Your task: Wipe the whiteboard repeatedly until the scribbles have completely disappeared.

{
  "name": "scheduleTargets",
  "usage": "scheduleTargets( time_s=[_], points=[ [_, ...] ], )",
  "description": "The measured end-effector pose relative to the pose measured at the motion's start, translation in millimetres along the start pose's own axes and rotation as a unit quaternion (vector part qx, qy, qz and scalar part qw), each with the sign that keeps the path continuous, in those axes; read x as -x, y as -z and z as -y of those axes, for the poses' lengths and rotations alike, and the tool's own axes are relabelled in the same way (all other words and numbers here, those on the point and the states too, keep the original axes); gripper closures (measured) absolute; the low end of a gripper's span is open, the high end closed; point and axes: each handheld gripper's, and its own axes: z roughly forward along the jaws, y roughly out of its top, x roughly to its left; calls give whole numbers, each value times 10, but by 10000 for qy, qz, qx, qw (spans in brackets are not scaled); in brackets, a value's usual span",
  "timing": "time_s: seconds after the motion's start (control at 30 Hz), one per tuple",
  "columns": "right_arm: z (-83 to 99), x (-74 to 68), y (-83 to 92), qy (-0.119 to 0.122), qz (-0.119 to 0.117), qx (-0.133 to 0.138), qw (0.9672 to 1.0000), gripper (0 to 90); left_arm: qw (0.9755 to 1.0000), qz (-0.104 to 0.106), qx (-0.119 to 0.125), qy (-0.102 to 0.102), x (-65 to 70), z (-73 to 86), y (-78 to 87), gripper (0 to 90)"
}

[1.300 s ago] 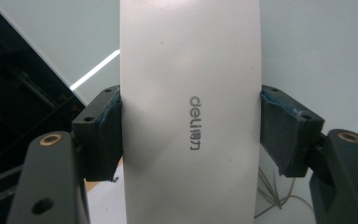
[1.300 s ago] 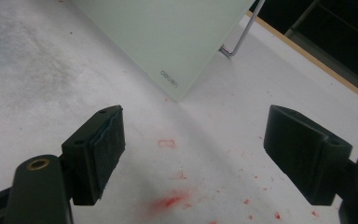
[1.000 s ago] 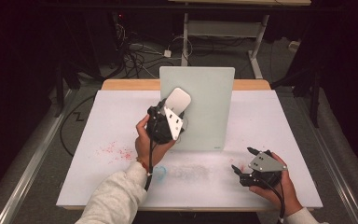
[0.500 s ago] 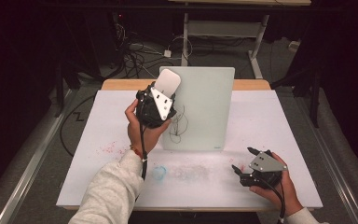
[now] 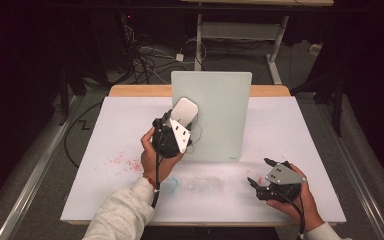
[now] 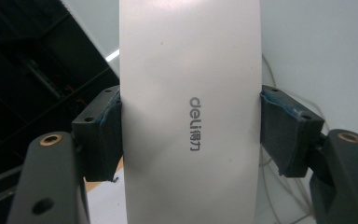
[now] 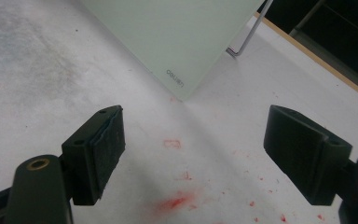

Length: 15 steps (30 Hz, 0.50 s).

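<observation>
I am clamping the whiteboard eraser (image 6: 189, 112) by its long edges in my left gripper (image 5: 172, 131), against the whiteboard (image 5: 220, 107); my right gripper (image 5: 262, 172) is resting spread apart over bare table (image 5: 300, 125).

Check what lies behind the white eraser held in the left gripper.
Behind the white eraser, clamped in the left gripper, stands the pale green board, with faint scribbles beside the jaws. Any marks directly behind it are covered.
</observation>
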Motion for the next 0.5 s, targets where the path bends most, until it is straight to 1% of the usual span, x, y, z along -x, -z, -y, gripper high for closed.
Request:
scheduleTargets(
  time_s=[0.17, 0.23, 0.3, 0.37, 0.4, 0.5],
  points=[
    [6, 2, -8, -2, -12, -19, 10000, 211, 9999, -13, 68, 118, -112, -275, -46, 290],
    [10, 6, -10, -10, -15, -27, 10000, 211, 9998, -31, 113, 132, -145, -368, -66, 290],
    [16, 10, -9, -11, -17, -25, 10000, 211, 9999, -54, 117, 113, -147, -427, -80, 290],
    [17, 12, -2, -16, 2, -18, 10000, 211, 9999, -79, 129, 81, -123, -429, -83, 290],
    [18, 14, 2, -19, 2, -7, 10000, 211, 9999, -48, 127, 66, -110, -414, -82, 290],
    [17, 20, 8, -28, 11, 11, 10000, 211, 9999, -7, 112, -95, -34, -329, -75, 290]
  ],
)
